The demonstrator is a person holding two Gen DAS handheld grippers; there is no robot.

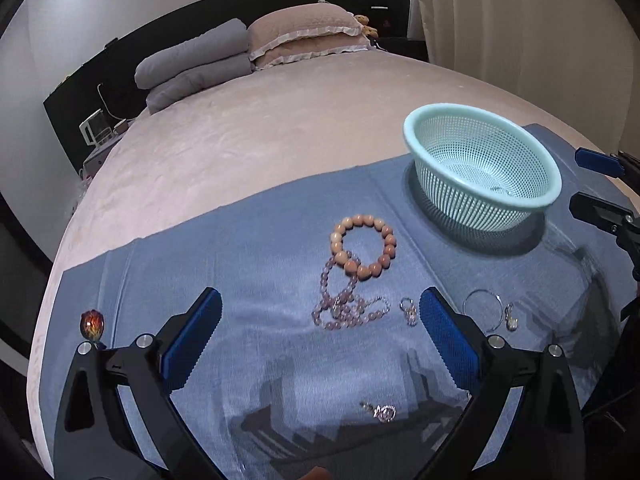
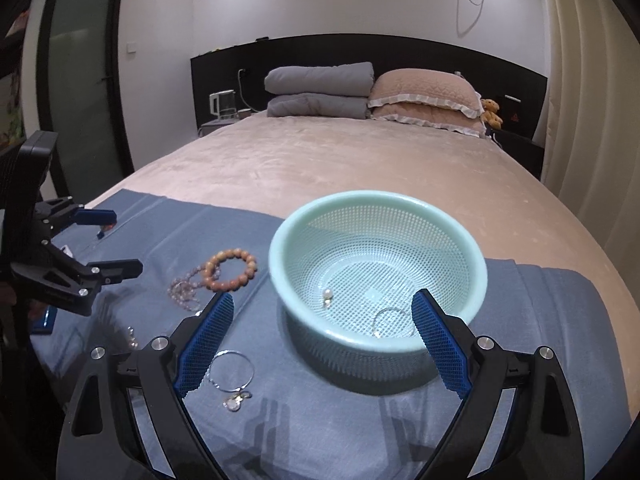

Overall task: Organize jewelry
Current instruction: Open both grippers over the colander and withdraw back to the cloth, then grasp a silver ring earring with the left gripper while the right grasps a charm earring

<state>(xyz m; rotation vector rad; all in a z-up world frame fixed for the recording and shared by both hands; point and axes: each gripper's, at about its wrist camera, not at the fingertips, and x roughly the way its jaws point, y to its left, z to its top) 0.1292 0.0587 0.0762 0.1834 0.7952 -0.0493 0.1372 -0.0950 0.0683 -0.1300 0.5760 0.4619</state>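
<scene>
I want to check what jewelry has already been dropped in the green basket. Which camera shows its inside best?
The right wrist view: it looks down into the green basket, showing a pearl piece and a thin ring on its mesh floor. The left wrist view sees the basket obliquely; its contents are barely discernible.

Small charm [image 1: 383,411]: form too small to tell. Silver bangle [image 2: 233,371]: near rim hidden behind right tool's finger [image 2: 204,346].
</scene>
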